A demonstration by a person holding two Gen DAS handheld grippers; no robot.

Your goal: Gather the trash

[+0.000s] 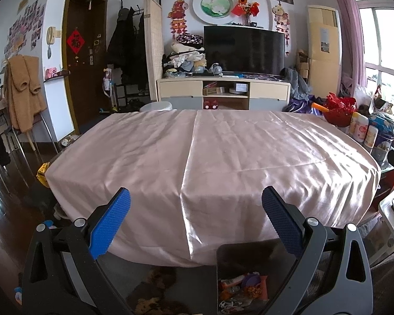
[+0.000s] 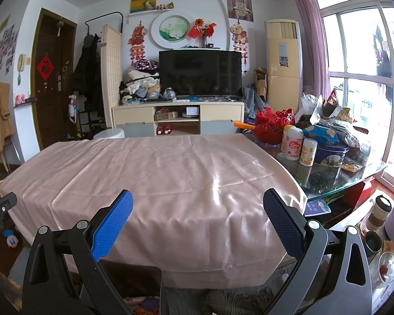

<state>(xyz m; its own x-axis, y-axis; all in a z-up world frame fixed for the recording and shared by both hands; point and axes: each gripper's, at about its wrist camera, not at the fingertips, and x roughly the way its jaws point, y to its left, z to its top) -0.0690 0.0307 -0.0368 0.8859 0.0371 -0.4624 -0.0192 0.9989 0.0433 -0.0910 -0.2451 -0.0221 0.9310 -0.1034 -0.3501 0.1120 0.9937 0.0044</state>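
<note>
My left gripper (image 1: pixel 196 200) is open and empty, held above the near edge of a table draped in a pink satin cloth (image 1: pixel 210 157). Below it on the floor stands a dark bin (image 1: pixel 243 283) holding several pieces of trash, wrappers and colourful scraps. My right gripper (image 2: pixel 197 202) is open and empty over the same pink cloth (image 2: pixel 170 178). A corner of the bin and some trash (image 2: pixel 147 303) shows at the bottom of the right wrist view. No loose trash shows on the cloth.
The glass end of the table carries bottles (image 2: pixel 293 143), a blue tin (image 2: pixel 331 155), snack bags and a red basket (image 2: pixel 271 126). A TV (image 2: pixel 200 73) on a cabinet stands behind. A chair with a brown coat (image 1: pixel 23 92) is left. Cups (image 2: pixel 379 212) stand at the lower right.
</note>
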